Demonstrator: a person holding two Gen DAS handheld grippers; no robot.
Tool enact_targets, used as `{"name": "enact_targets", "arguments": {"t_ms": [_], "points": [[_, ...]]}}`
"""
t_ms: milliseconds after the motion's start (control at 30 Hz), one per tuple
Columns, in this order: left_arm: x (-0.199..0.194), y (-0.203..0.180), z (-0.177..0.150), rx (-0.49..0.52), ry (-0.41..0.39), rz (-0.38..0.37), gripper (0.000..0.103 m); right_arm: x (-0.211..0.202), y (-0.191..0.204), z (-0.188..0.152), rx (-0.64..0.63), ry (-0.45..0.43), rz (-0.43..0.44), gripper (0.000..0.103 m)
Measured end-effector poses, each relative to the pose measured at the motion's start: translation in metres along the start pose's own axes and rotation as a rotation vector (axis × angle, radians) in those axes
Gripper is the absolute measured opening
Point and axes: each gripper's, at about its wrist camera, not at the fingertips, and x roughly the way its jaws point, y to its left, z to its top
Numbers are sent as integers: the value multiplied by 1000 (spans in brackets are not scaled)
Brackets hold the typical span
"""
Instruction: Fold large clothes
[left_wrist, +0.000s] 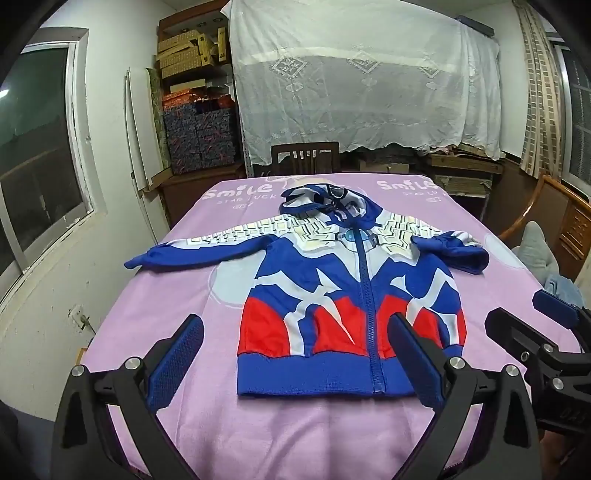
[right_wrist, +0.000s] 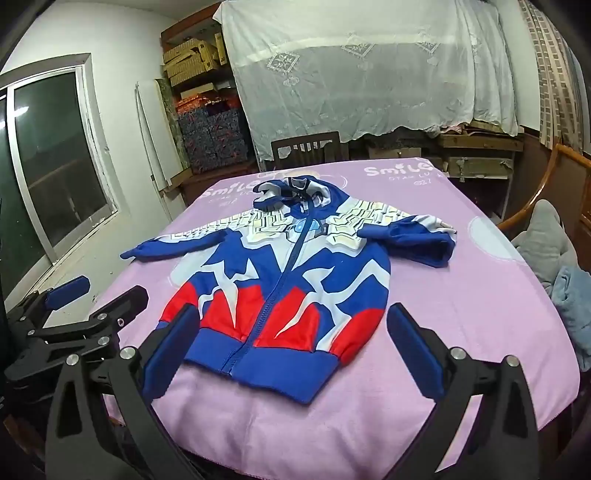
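Observation:
A blue, red and white zip hoodie (left_wrist: 332, 295) (right_wrist: 280, 280) lies flat, front up, on the table's pink cover (left_wrist: 166, 295) (right_wrist: 461, 295). Its hood (left_wrist: 325, 199) points to the far end and its hem faces me. One sleeve (left_wrist: 155, 256) stretches out to the left. The other sleeve (left_wrist: 454, 251) is bunched at the right. My left gripper (left_wrist: 295, 320) hovers open before the hem, with no cloth between its pads. My right gripper (right_wrist: 293, 310) is also open just short of the hem, and holds nothing. Each gripper shows at the edge of the other's view (left_wrist: 535, 325) (right_wrist: 96, 299).
A dark wooden chair (left_wrist: 304, 157) stands at the table's far end and another wooden chair (left_wrist: 554, 210) at the right. A grey plush (right_wrist: 546, 243) and a light blue cloth (right_wrist: 572, 295) lie off the right edge. Boxed shelves (left_wrist: 199, 110) and a lace-draped rack (left_wrist: 362, 81) fill the back.

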Motion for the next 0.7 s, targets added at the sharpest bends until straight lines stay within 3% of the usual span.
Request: {"name": "enact_targets", "arguments": {"t_ms": [700], "points": [[3,3,-2,-3,1,1,100,-3,-1,-2,3,-7,1,99]]}}
